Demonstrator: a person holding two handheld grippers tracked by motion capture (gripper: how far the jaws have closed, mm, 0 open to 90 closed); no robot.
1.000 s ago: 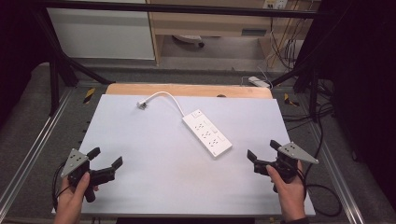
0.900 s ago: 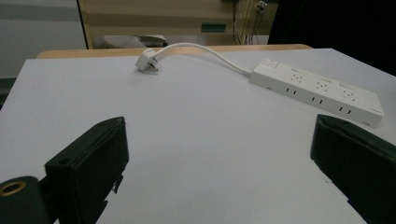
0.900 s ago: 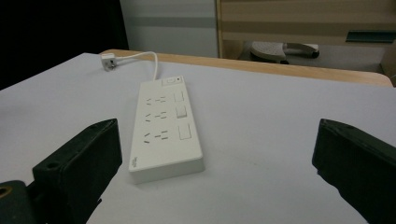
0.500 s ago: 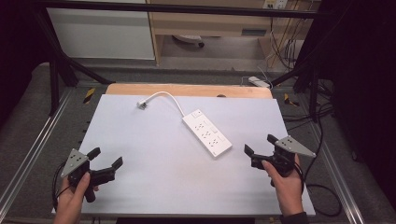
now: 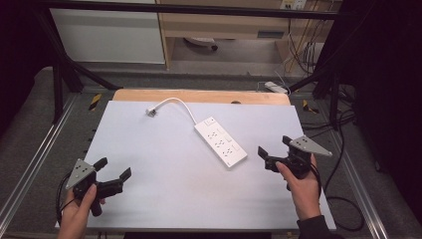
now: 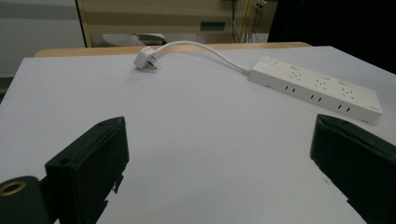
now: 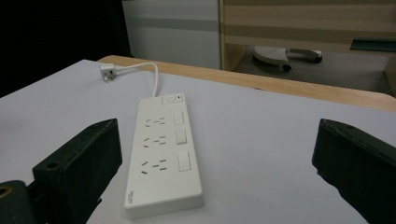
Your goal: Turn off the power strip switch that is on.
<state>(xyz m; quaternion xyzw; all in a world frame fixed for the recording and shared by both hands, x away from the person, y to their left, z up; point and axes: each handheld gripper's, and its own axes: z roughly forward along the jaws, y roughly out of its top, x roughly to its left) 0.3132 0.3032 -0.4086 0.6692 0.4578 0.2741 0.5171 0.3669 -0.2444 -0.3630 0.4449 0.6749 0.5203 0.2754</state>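
Power strip (image 5: 220,142): white, lies flat and diagonal near the middle of the tabletop (image 5: 164,199).
Cable (image 5: 176,103): curves from the strip to the plug (image 5: 152,112) near the far edge.
Right tool (image 5: 273,154): wide open, empty, just beside the strip.
Left tool (image 5: 113,175): wide open, empty, well apart from it.

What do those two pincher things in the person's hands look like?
Both are black. The left gripper and the right gripper each have two chunky, blocky black jaws and a flat grey three-cornered plate on top. A black cable trails from each one off the white table. On the right arm, a dark sleeve shows at the wrist. In the left gripper view, a small brass-coloured ring sits near one jaw.
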